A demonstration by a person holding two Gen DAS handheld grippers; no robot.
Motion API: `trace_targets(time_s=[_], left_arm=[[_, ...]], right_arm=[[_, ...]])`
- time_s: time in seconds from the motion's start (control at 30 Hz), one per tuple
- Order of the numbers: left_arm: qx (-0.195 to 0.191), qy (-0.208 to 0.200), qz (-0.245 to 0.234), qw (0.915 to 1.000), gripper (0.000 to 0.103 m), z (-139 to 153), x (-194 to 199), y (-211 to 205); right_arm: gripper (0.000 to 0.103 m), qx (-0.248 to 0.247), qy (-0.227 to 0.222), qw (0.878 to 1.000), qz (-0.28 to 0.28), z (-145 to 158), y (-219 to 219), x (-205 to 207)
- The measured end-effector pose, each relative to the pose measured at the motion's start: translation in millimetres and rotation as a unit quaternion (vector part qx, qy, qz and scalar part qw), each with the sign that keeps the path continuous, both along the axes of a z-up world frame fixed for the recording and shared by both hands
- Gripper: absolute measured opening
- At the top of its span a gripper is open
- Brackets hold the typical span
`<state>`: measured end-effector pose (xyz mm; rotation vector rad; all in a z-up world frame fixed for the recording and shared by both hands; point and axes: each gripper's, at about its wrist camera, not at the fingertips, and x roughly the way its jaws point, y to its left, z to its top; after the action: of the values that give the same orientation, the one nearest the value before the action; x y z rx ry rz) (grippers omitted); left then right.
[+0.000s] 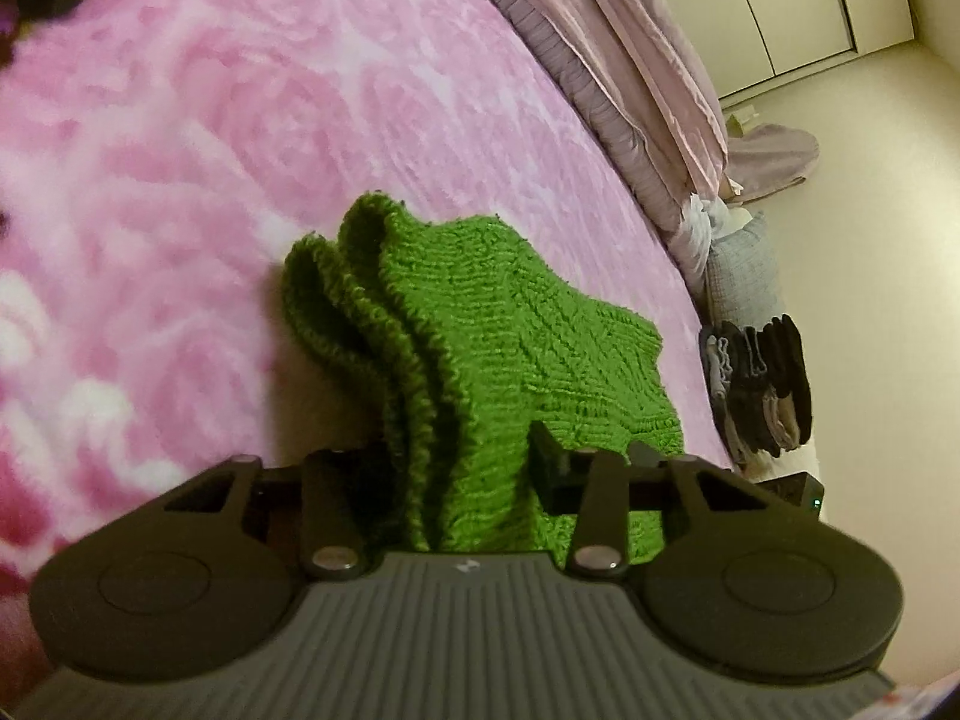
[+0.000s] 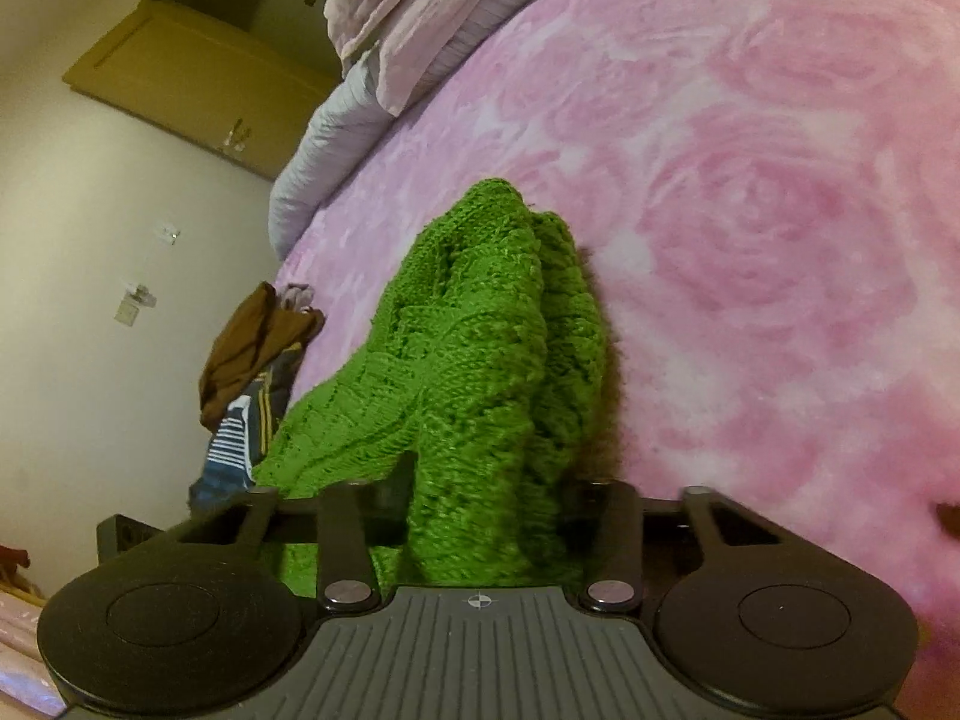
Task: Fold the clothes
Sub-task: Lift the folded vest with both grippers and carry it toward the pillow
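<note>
A green knitted garment (image 1: 480,324) lies bunched in thick folds on a pink rose-patterned blanket (image 1: 240,150) that covers a bed. In the left wrist view my left gripper (image 1: 462,450) is closed on the near end of the knit. Its folds fill the gap between the two fingers and hide the left fingertip. In the right wrist view the same green knit (image 2: 480,330) runs away from me over the blanket (image 2: 750,180). My right gripper (image 2: 492,474) clamps another bunched part of it between both fingers.
A lilac quilt (image 1: 630,60) is heaped at the head of the bed. Dark folded clothes (image 1: 762,390) sit at the bed's edge, which drops to a pale floor with a wardrobe (image 1: 810,12) behind. Brown and striped clothes (image 2: 258,360) lie beside a grey pillow (image 2: 324,150).
</note>
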<state>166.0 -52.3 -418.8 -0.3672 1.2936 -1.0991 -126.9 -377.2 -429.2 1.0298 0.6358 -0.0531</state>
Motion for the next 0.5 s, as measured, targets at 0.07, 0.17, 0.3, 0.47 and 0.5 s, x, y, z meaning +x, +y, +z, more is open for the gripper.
trace_targets(time_s=[0.07, 0.17, 0.3, 0.47, 0.5], left_arm=[[0.003, -0.024, 0.001, 0.9997, 0.031, 8.1, -6.6, -1.5], [0.006, -0.052, 0.003, 0.9986, 0.029, 23.2, -14.6, -9.5], [0.010, -0.066, 0.005, 0.9978, 0.027, 41.5, -26.2, -33.5], [0.014, -0.054, -0.025, 0.9981, 0.027, 76.7, -46.1, -90.2], [0.011, -0.051, -0.034, 0.9981, 0.027, 84.7, -50.1, -99.4]], right_arm=[[0.028, -0.013, -0.010, 1.000, 0.004, 3.7, 1.6, -3.6], [0.026, -0.025, -0.019, 0.999, 0.014, 11.8, -2.9, -4.3], [0.025, -0.013, -0.035, 0.999, 0.017, 17.4, -29.0, -10.3], [0.025, -0.014, -0.032, 0.999, -0.017, 59.1, -56.8, -41.7], [0.025, -0.014, -0.028, 0.999, -0.032, 75.0, -62.6, -54.2]])
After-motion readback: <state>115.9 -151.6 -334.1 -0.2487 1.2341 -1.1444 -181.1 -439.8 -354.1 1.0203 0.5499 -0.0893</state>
